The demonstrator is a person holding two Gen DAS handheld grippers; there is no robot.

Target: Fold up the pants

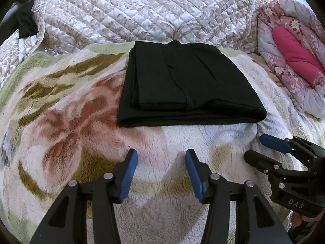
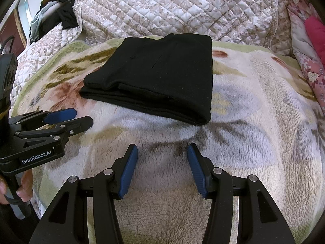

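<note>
Bare blanket (image 1: 158, 142) lies free between tongs and folded pants (image 1: 189, 85).

The left gripper (image 1: 161, 155) points steeply downward, its blue-padded jaws parted with nothing between them. The right gripper (image 2: 162, 150) sits just beside it to its right, angled down alike, its jaws equally apart and empty. A hand (image 2: 20, 191) wraps the left gripper's handle from below.

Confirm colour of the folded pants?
Plain black, no pattern: the folded pants lie on the floral fleece blanket. Shows best in the left wrist view.
</note>
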